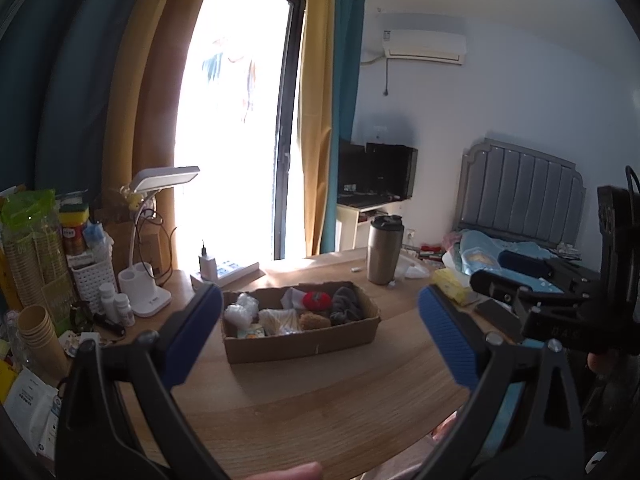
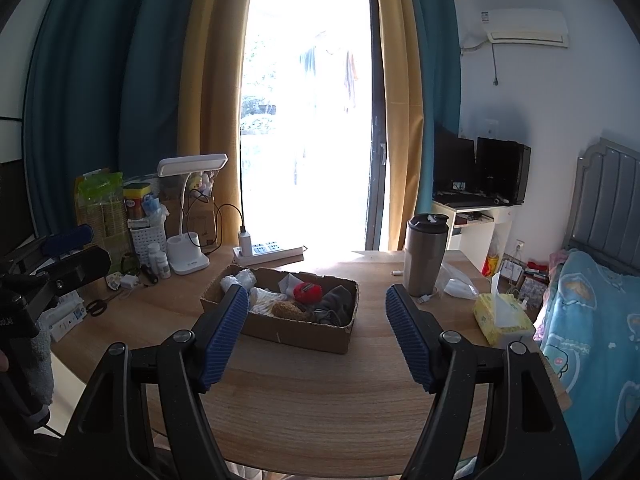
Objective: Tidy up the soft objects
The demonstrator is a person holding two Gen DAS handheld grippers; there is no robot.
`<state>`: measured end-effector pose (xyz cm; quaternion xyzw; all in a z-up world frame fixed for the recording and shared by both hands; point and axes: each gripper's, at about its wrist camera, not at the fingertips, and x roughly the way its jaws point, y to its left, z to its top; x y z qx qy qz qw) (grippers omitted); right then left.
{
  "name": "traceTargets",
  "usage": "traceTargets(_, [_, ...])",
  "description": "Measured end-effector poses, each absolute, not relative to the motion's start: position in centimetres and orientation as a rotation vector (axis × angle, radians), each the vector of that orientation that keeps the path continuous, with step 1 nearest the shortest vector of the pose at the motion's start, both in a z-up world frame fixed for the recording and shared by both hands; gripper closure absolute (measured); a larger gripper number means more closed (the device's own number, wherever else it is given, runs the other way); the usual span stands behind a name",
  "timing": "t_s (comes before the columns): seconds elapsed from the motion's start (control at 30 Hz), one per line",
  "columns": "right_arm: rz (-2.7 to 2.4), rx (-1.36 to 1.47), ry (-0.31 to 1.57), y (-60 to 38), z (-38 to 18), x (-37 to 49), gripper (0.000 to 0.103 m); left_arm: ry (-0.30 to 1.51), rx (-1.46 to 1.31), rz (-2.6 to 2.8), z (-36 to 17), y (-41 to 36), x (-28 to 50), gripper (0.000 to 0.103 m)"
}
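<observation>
Cardboard box [image 2: 296,332] of soft objects [image 2: 307,292] ahead of both wide-open, empty hand-held grippers, left [image 1: 320,320], right [image 2: 316,332]

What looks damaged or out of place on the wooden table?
The brown cardboard box holding the soft things has torn, ragged rims and sits askew to the wooden table's front edge. A small white cable plug lies loose beside the steel tumbler. Nothing looks spilled.
</observation>
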<state>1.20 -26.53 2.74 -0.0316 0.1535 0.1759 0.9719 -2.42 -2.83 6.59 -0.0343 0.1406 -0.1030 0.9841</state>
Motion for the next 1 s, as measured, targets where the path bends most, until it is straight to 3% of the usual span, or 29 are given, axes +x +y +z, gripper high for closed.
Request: traceTargets(1.0, [0.354, -0.063, 0.31, -26.62, 2.79, 1.19, 0.028, 0.281, -0.063, -0.222, 6.98, -3.46, -2.33, 0.003])
